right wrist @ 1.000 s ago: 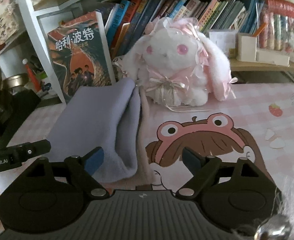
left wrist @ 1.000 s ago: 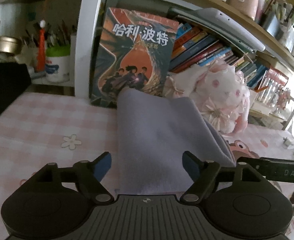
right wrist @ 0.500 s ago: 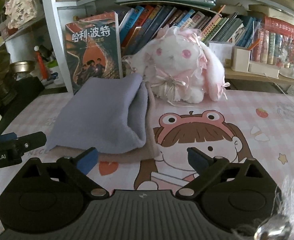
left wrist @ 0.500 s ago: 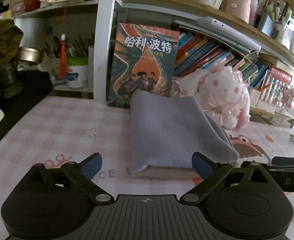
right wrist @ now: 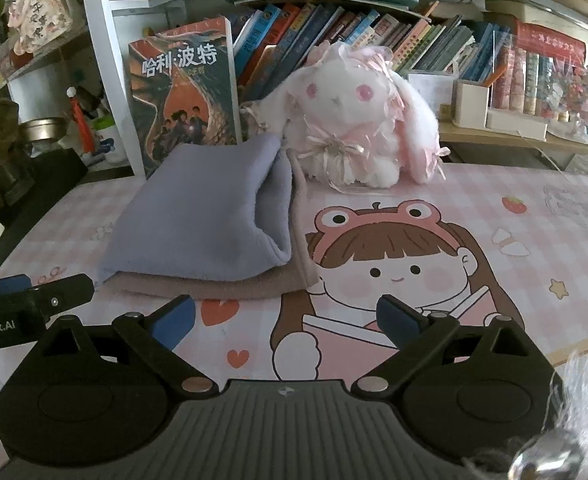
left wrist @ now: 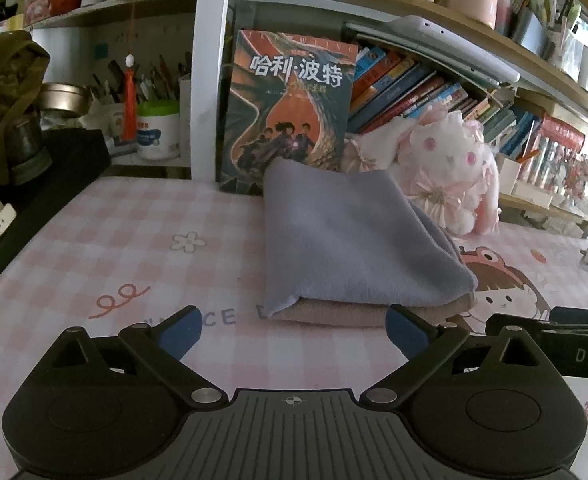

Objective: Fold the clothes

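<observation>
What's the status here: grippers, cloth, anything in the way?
Left gripper and right gripper open, nothing between the jaws. Grey cloth lies folded on a beige cloth, on the mat. Plush rabbit and book close behind.

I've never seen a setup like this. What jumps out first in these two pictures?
A folded lavender-grey cloth lies on a beige one in the middle of a pink checked mat. Behind it a white and pink plush bunny sits beside a big illustrated book propped against crowded shelves. In front, the left gripper and right gripper are both open with nothing between their fingers.
</observation>
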A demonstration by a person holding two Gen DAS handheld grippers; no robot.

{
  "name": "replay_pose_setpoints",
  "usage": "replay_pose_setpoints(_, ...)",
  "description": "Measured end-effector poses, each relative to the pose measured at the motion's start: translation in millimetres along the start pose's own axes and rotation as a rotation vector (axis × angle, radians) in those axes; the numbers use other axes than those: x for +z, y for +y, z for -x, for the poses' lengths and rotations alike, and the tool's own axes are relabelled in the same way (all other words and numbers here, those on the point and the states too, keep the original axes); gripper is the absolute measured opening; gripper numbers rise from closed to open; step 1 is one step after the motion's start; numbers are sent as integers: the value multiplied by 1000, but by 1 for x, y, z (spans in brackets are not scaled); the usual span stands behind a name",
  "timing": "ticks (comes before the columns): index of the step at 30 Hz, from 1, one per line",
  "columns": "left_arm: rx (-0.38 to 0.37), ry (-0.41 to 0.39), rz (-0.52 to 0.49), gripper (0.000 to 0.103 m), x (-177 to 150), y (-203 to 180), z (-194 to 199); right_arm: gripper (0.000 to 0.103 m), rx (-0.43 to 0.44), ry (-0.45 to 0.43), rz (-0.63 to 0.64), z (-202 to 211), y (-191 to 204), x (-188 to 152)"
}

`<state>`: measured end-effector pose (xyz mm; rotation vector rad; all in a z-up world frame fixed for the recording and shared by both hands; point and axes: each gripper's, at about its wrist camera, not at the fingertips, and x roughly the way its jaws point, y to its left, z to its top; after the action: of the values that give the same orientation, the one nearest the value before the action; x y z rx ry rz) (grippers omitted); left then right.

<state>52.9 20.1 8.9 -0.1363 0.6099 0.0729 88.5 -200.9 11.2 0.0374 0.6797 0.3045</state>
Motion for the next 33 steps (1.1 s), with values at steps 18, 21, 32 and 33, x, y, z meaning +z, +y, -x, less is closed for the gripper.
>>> replay_pose_setpoints(18,-4,24,-17,102,-2,-2,-2,98,3,6,11,1,3,-3)
replay_pose_setpoints(21,-4,25,-27,102,-3,-4,-2,98,5,9,9,0,3,-3)
replay_pose_setpoints(32,-12,36,-37,102,-4,-7,-2,99,2,23,7,1,4,-8)
replay_pose_setpoints(33,-11,38,-38,102,-5,-7,-2,99,0,25,6,1,4,-9)
